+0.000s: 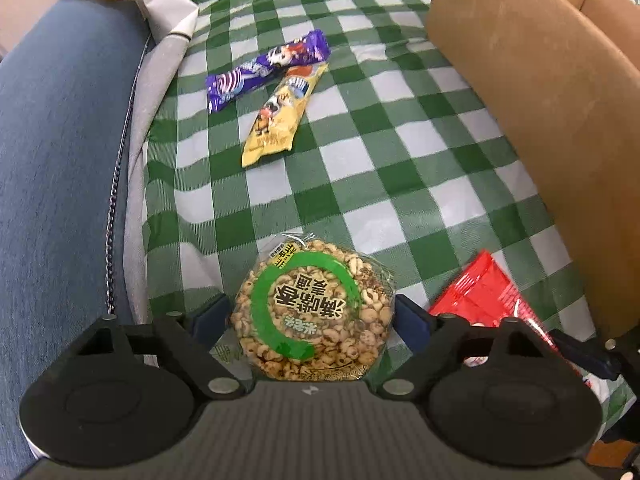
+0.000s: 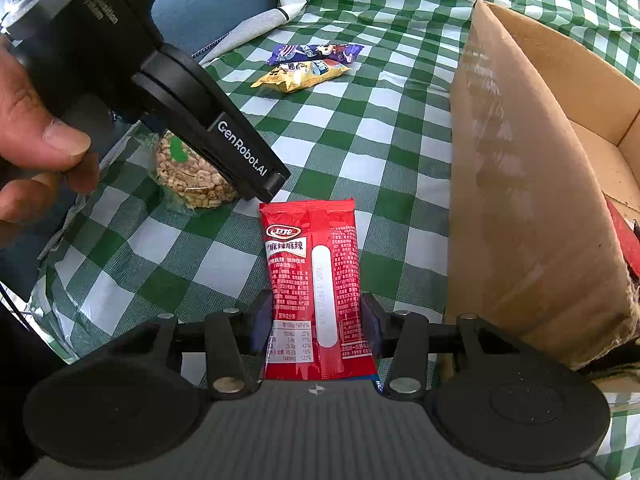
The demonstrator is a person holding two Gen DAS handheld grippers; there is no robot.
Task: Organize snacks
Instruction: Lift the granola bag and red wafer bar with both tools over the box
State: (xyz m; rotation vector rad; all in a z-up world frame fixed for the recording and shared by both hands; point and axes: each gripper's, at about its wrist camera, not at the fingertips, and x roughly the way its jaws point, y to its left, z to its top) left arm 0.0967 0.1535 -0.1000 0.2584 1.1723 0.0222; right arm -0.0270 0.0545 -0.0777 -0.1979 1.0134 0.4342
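My left gripper (image 1: pixel 312 320) is shut on a round puffed-grain cake in clear wrap with a green ring (image 1: pixel 314 308); the cake also shows in the right wrist view (image 2: pixel 192 180), under the left gripper's body. My right gripper (image 2: pixel 316 324) is shut on a red snack packet (image 2: pixel 314 280), which lies lengthwise between the fingers; the packet shows at the right in the left wrist view (image 1: pixel 480 300). A purple packet (image 1: pixel 268 70) and a yellow packet (image 1: pixel 280 116) lie further off on the checked cloth; they also show in the right wrist view, purple (image 2: pixel 316 53) and yellow (image 2: pixel 300 76).
An open cardboard box (image 2: pixel 532 184) stands at the right, with something red inside; it also shows in the left wrist view (image 1: pixel 540 100). A green-and-white checked cloth (image 1: pixel 400 184) covers the surface. A blue-clad leg (image 1: pixel 60 160) is at the left.
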